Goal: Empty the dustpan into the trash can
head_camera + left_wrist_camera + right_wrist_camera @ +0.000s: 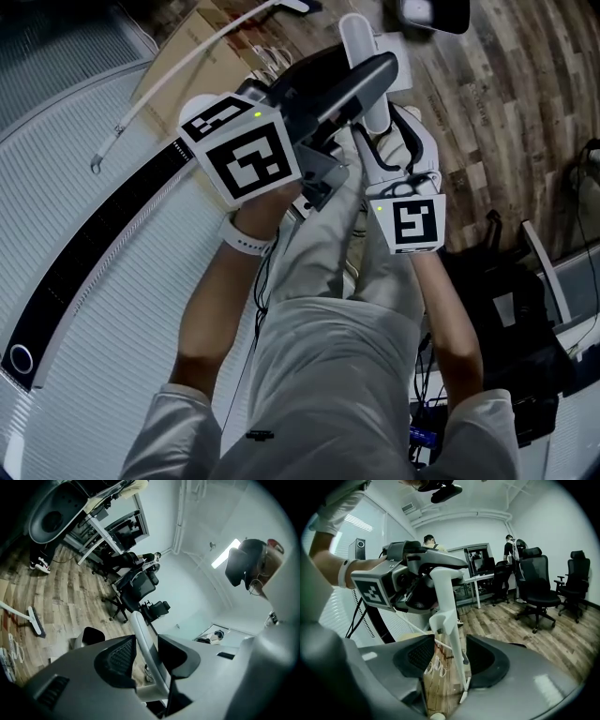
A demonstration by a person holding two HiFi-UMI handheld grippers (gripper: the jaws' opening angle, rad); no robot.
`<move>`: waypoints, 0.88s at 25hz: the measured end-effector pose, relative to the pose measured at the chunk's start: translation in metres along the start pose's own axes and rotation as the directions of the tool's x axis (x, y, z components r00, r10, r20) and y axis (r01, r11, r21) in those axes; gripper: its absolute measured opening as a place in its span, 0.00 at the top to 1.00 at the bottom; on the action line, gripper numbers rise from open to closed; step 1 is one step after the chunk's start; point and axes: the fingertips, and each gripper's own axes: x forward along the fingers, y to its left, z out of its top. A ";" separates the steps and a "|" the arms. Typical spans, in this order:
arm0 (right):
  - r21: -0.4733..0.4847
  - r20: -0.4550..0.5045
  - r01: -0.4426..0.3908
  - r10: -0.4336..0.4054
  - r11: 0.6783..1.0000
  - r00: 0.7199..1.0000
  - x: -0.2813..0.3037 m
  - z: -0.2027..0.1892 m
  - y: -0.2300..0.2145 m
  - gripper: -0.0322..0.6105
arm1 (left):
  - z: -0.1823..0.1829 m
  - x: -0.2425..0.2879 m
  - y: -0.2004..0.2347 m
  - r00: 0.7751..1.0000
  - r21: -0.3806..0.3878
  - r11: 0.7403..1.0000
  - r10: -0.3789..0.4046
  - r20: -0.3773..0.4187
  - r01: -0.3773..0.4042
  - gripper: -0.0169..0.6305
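Out of sight in all three views: the dustpan's pan. On show only the dustpan handle (360, 52), roughly upright in front of the person's legs, over wood-plank floor (506, 103) and near flat brown cardboard (183, 42). Cut off at the head view's top edge, a dark-mouthed container (433, 11), too partial to call the trash can. Hard to tell where the shaft ends, low in the right gripper view.

Clamped high on the handle, the left gripper (146, 648), ribbed black pads tight against both sides. Lower on the shaft, the right gripper (450, 651), jaws apart and gripping nothing, with floor visible either side of the thin rod.

Smooth white plastic for the handle, broad and rounded at the top, thinning to a slim rod below. Matte grey moulded shells on both tools. White marker cubes (248, 155) printed with black squares.

Counted: one handle, two grippers, two cubes, one broom (35, 623) lying on the floor, two black mesh chairs (536, 585) standing clear at right, two people (511, 545) far back.
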 end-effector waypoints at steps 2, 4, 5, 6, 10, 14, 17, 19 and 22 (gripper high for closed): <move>-0.031 -0.009 -0.004 0.004 1.000 1.000 0.004 -0.004 -0.001 0.60 | 0.003 0.001 0.001 1.000 -0.010 1.000 -0.013 0.010 0.013 0.75; -0.031 -0.020 -0.007 0.006 0.999 1.000 0.008 -0.008 -0.003 0.61 | 0.005 0.000 0.001 0.999 -0.033 0.999 -0.022 0.026 0.023 0.76; -0.026 -0.020 -0.009 0.008 1.000 1.000 0.010 -0.010 -0.004 0.60 | 0.006 -0.001 0.001 0.999 -0.047 0.999 -0.025 0.038 0.027 0.77; -0.024 -0.018 -0.009 0.009 1.000 1.000 0.012 -0.012 -0.005 0.61 | 0.006 -0.001 0.002 0.998 -0.061 0.998 -0.025 0.050 0.029 0.77; -0.048 -0.024 0.002 -0.004 0.999 1.000 0.023 -0.022 -0.007 0.61 | 0.002 -0.001 0.001 0.997 -0.084 0.996 -0.024 0.068 0.030 0.78; -0.062 -0.022 0.008 -0.010 0.998 1.000 0.028 -0.024 -0.005 0.61 | -0.001 -0.002 -0.001 0.996 -0.096 0.995 -0.029 0.087 0.037 0.79; -0.069 -0.018 0.005 -0.006 0.998 1.000 0.031 -0.023 -0.004 0.64 | 0.000 -0.002 -0.001 0.995 -0.100 0.994 -0.026 0.094 0.035 0.79; -0.075 -0.006 0.005 -0.005 0.997 1.000 0.031 -0.021 -0.005 0.66 | 0.001 -0.002 -0.001 0.996 -0.100 0.994 -0.025 0.089 0.033 0.79; -0.101 0.008 -0.006 0.007 0.995 1.000 0.031 -0.017 -0.005 0.72 | 0.001 -0.003 -0.004 0.997 -0.099 0.995 -0.025 0.078 0.033 0.79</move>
